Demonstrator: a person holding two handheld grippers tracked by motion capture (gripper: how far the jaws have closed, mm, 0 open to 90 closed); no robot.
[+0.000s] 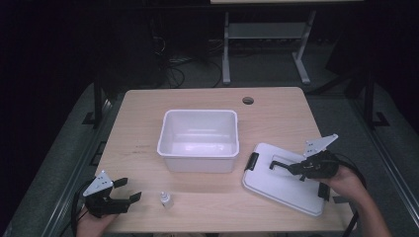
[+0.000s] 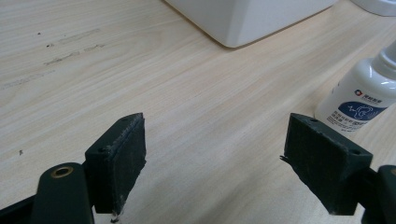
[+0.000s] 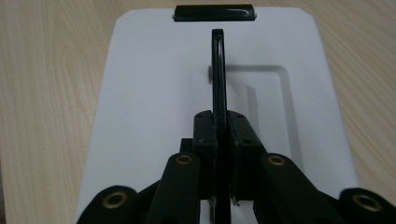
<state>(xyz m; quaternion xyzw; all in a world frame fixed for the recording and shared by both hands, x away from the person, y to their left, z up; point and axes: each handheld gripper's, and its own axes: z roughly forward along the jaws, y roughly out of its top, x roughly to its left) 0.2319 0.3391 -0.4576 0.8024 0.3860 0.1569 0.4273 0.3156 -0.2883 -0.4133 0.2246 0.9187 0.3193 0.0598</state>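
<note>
A white bin lid (image 1: 281, 183) lies flat on the table at the right, with a black latch (image 1: 253, 161) at its end and a black carry handle (image 1: 284, 164) raised from its top. My right gripper (image 1: 298, 169) is shut on that handle (image 3: 218, 74), the thin bar standing upright between the pads (image 3: 204, 135) over the lid (image 3: 154, 93). An empty white bin (image 1: 198, 140) sits mid-table. A small white bottle (image 1: 166, 199) stands near the front edge. My left gripper (image 1: 127, 189) rests open left of it, nothing between its jaws (image 2: 215, 163); the bottle (image 2: 359, 95) lies beyond its right pad.
The wooden table (image 1: 143, 123) has a round cable hole (image 1: 248, 100) at the back. A corner of the bin (image 2: 243, 23) shows ahead of the left gripper. Beyond the table stand metal desk legs (image 1: 226, 54) and cables on a dark floor.
</note>
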